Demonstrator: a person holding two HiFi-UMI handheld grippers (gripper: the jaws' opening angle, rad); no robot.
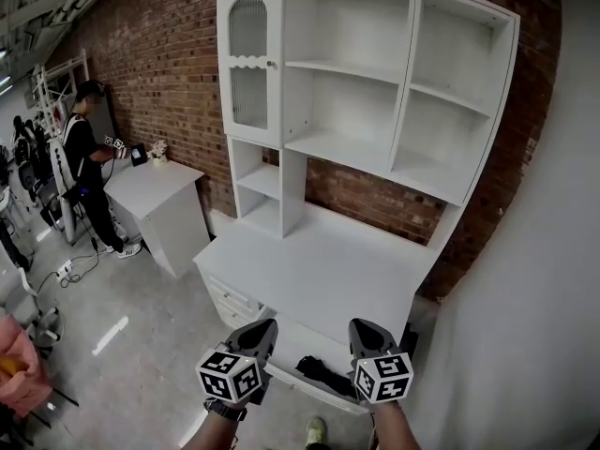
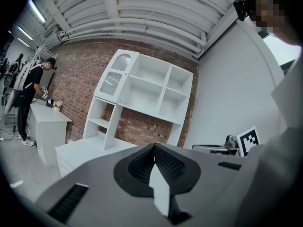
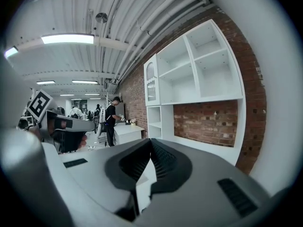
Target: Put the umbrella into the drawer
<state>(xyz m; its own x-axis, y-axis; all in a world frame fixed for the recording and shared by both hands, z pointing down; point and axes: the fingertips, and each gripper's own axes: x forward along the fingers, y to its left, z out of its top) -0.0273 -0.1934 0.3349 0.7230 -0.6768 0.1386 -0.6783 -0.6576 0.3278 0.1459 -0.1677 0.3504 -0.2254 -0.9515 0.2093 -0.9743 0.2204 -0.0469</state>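
Observation:
A black folded umbrella (image 1: 323, 373) lies inside the open white drawer (image 1: 298, 343) under the desk top (image 1: 319, 265), seen in the head view. Both grippers are held side by side above the drawer's front. My left gripper (image 1: 266, 326) is to the left of the umbrella, my right gripper (image 1: 360, 327) just above its right end. In the left gripper view the left gripper (image 2: 154, 146) has its jaws closed together with nothing between them. The right gripper (image 3: 150, 141) looks the same in the right gripper view: shut and empty. Neither gripper view shows the umbrella or the drawer.
A white hutch (image 1: 356, 92) with open shelves and a glass door stands on the desk against a brick wall. A white wall (image 1: 534, 326) is close on the right. A person (image 1: 84, 157) stands at a second white desk (image 1: 155, 184) at left. A shoe (image 1: 317, 429) is below the drawer.

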